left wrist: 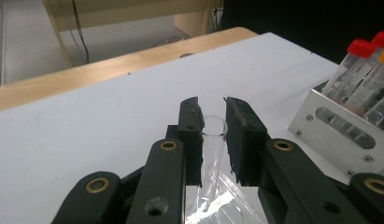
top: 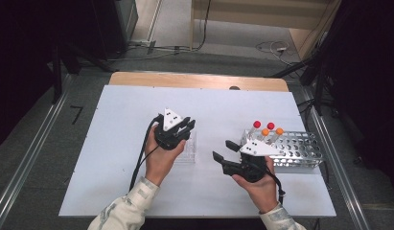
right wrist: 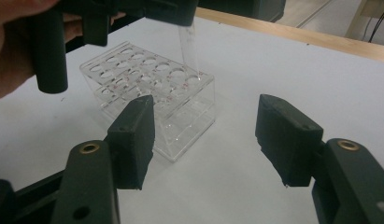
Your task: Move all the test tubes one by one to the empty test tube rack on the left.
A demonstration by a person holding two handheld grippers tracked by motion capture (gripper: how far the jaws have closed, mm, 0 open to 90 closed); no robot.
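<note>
Tube (left wrist: 213, 140) clamped near open rim by left gripper (top: 182, 125) fingers (left wrist: 192, 135), long axis near upright, slightly tilted, bottom tip at corner hole of clear rack (right wrist: 152, 88) right below. Rack nearer left hand. Right gripper (top: 223, 152) fingers (right wrist: 133, 135) apart, empty, beside metal rack (top: 295, 148) with capped tubes (top: 266, 128) on white surface (top: 113, 143).

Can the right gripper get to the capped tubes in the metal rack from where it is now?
Probably yes: the right gripper is open and empty, and the capped tubes stand uncovered in the metal rack just beside that hand.
</note>
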